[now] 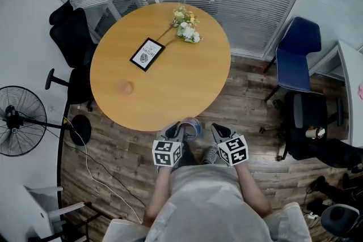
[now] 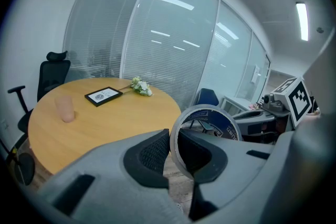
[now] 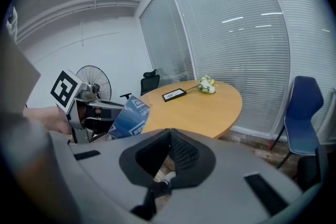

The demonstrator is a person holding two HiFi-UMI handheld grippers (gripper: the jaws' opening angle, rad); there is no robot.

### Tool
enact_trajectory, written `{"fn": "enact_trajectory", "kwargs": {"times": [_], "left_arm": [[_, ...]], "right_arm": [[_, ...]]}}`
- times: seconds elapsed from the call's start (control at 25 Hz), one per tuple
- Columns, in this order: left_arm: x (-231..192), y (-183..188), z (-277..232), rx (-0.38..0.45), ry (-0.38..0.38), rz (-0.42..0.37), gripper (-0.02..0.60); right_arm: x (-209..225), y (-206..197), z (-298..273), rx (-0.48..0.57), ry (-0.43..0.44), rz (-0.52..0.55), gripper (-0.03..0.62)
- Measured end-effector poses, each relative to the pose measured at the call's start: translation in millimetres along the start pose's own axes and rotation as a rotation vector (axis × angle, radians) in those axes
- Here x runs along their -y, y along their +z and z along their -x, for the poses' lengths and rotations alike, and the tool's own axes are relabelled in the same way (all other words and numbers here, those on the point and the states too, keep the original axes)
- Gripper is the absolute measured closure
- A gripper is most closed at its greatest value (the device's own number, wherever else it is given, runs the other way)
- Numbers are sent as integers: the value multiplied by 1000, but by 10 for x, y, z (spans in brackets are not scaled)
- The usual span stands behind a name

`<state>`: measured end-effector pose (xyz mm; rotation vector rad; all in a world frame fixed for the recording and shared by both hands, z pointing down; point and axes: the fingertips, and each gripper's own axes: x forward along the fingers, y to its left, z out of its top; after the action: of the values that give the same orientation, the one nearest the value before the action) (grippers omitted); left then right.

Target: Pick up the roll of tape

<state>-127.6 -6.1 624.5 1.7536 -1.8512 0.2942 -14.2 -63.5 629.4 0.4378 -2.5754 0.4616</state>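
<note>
Your left gripper [image 1: 180,128] and right gripper [image 1: 217,128] are light grey moulded shells that narrow toward the fingers. The finger pads [image 2: 153,152] are black with a fine ribbed mesh. Behind the fingers sit the left cube [image 1: 167,153] and right cube [image 1: 233,150], white with black square markers. You wear a pale grey short-sleeved top [image 1: 207,201].

The head view looks steeply down from above the person onto the round table [image 1: 170,88] and the wooden floor [image 1: 249,110]. The left gripper [image 1: 184,128] and right gripper [image 1: 218,130] sit at its lower centre. Each gripper view sits close behind its own jaws and faces across the table toward the blinds [image 2: 157,34]. All three views share the table, picture frame [image 1: 147,54] and flowers [image 1: 186,25]. Each gripper view also catches the other gripper at its edge.
</note>
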Motion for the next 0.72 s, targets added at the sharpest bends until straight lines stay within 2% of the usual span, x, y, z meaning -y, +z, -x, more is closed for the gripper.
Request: {"fn": "enact_trajectory", "kwargs": {"times": [0.72], "left_arm": [[26, 42, -6, 19, 0, -1, 528]], "right_arm": [[15, 2, 38, 14, 4, -13, 597]]}}
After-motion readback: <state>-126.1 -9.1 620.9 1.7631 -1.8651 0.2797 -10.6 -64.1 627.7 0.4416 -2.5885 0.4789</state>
